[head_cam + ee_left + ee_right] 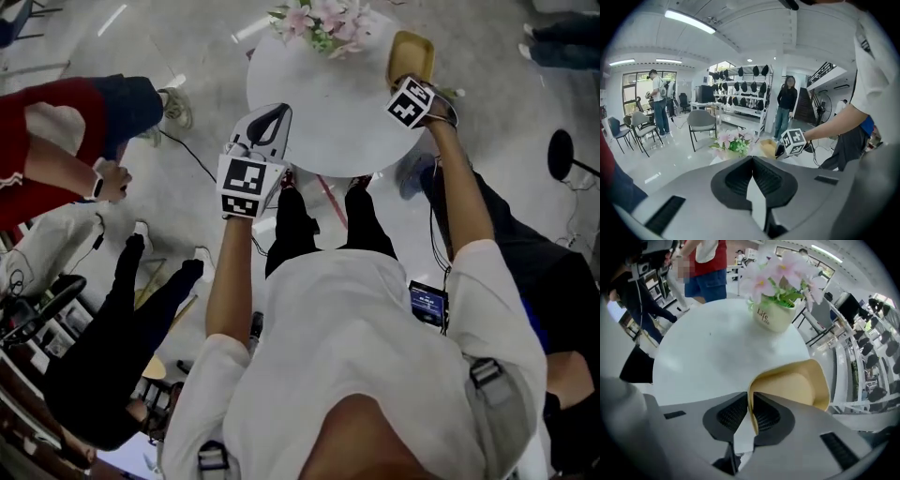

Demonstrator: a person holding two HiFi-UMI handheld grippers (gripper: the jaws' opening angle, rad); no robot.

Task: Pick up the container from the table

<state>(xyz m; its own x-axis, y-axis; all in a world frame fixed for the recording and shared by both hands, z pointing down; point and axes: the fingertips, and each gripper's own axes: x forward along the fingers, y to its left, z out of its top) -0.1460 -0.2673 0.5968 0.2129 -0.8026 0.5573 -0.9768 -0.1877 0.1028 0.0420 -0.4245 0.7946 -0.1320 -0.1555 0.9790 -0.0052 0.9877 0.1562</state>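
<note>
A tan, shallow container (411,54) (797,383) lies at the right edge of the round white table (319,103) (708,348). My right gripper (411,86) (750,397) points steeply down onto it, and its two dark pads pinch the container's near rim between them. In the left gripper view the container (768,147) shows small, behind the right gripper's marker cube. My left gripper (281,110) (751,158) hangs over the table's near-left edge with its pads together and nothing between them.
A pot of pink flowers (323,23) (776,312) stands at the table's far side, left of the container. A person in red (47,141) and one in black (122,309) are at the left. Chairs (701,122) and a shelf of helmets (745,89) stand beyond.
</note>
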